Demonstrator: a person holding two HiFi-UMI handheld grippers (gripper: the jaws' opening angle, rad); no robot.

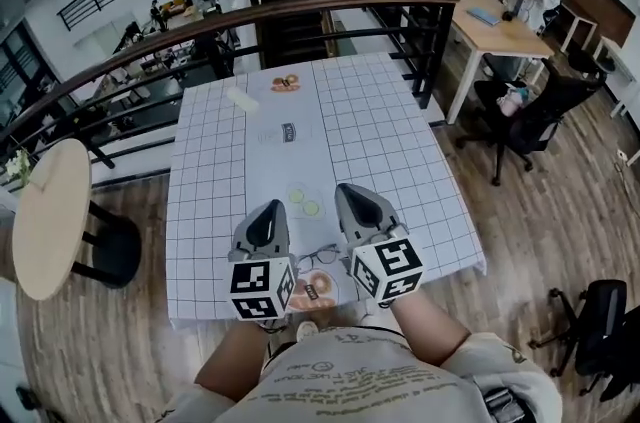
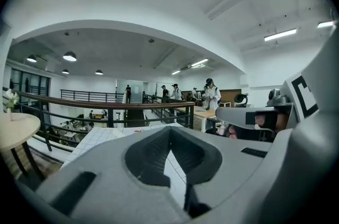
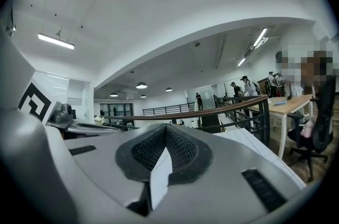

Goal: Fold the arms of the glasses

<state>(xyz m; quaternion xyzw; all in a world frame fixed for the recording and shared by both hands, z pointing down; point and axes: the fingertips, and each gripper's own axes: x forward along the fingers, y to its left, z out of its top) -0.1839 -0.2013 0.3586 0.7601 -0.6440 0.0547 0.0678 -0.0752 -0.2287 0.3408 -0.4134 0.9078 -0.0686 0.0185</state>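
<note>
A pair of thin dark-framed glasses (image 1: 318,257) lies on the white grid tablecloth (image 1: 380,131) near its front edge. It sits between the bodies of my two grippers and is partly hidden by them, so I cannot make out its arms. My left gripper (image 1: 268,209) hovers just left of the glasses and my right gripper (image 1: 350,192) just right of them. Both point away from me above the table. In the left gripper view my left gripper (image 2: 169,133) has its jaws shut on nothing. In the right gripper view my right gripper (image 3: 166,130) is the same. Neither gripper view shows the glasses.
Two yellow-green discs (image 1: 304,202) lie just ahead of the grippers. Farther off are a small dark item (image 1: 289,132), a white piece (image 1: 242,98) and an orange item (image 1: 285,83). An orange round thing (image 1: 318,287) sits at the front edge. A railing (image 1: 300,11) runs behind the table.
</note>
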